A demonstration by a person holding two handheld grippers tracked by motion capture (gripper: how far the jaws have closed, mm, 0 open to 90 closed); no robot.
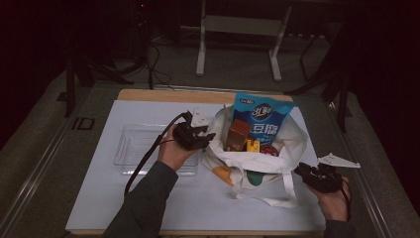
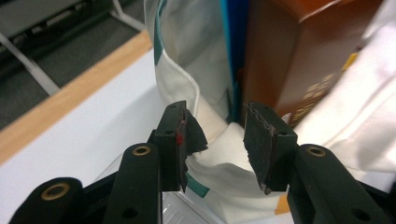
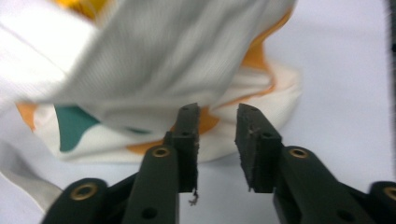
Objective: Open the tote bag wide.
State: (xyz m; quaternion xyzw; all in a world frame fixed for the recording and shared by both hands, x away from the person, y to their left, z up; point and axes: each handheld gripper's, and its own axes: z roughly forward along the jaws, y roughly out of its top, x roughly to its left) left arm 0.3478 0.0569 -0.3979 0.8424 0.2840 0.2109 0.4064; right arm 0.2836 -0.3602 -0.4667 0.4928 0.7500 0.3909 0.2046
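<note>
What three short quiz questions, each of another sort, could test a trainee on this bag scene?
1. True or false: the left tongs are clamped shut on the brown box.
2. Which thing lies left of the cloth bag in the high view? A) clear tray B) metal bowl C) wooden spoon
3. Fill in: the tall pouch standing in the bag is ____ in colour.

Key: 1 false, the jaws stand apart with only the bag's rim between them; 2 A; 3 blue.
</note>
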